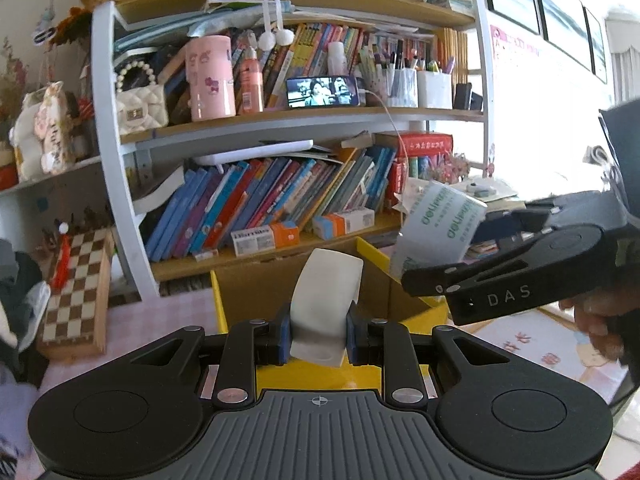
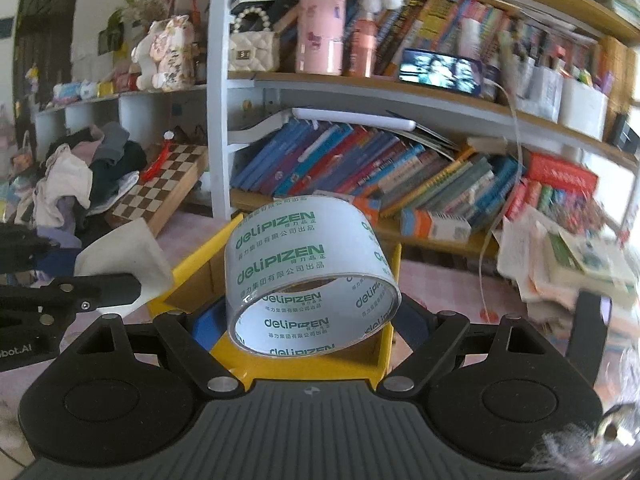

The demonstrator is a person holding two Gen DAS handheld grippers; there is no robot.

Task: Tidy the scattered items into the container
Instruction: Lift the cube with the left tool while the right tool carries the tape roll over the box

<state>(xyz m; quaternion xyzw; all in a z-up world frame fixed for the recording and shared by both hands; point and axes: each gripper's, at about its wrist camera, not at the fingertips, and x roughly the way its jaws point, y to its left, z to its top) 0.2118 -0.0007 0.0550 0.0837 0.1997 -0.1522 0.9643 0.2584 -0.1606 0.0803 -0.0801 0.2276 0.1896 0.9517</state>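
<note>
The left gripper (image 1: 318, 334) is clamping 1 white eraser (image 1: 324, 300); the right gripper (image 2: 312, 320) is gripping 1 clear green-lettered tape roll (image 2: 308, 276) at frame centre, above the yellow box (image 2: 188, 268), contents hidden.

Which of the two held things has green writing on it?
The clear tape roll in the right tongs; the left tongs hold a plain white piece.

Right tool (image 2: 316, 320) pads hidden behind tape roll (image 2: 312, 280); books at right blurred.
</note>
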